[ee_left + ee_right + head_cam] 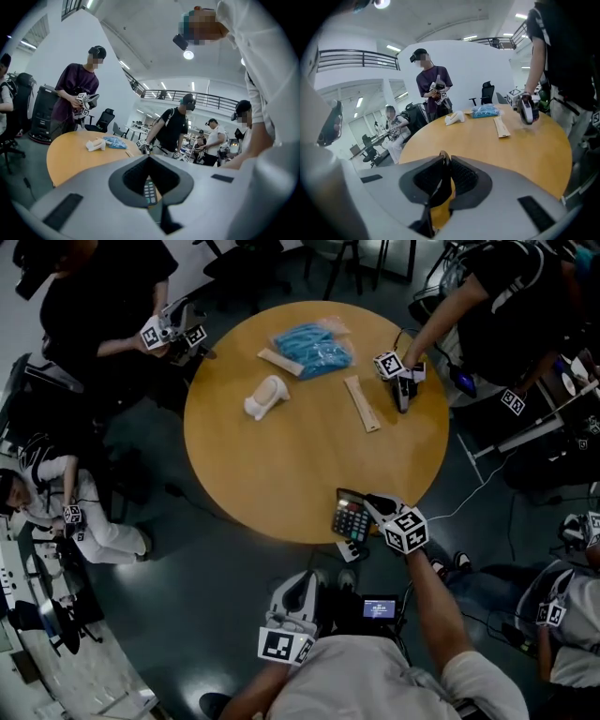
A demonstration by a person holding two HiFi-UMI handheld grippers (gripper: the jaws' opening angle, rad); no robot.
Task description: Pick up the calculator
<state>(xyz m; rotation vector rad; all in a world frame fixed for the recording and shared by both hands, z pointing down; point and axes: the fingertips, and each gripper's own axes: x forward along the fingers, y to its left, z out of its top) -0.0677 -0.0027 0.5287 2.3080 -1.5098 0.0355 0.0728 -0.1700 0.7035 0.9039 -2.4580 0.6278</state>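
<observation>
The black calculator (352, 518) is at the near edge of the round wooden table (281, 456), its right side between the jaws of my right gripper (372, 505). In the right gripper view the calculator (439, 183) shows edge-on as a thin dark slab with the pads pressed on both faces, my right gripper (443, 165) shut on it. My left gripper (301, 583) hangs below the table edge, close to my body, holding nothing. In the left gripper view a narrow gap between the jaws of my left gripper (150, 180) shows the calculator's keys (150, 192) beyond.
Farther across the table lie a white object (265, 397), a blue plastic bag (314, 348) and two flat paper sleeves (362, 403). Another person's gripper (401, 382) rests on the table's right side. People stand and sit around the table.
</observation>
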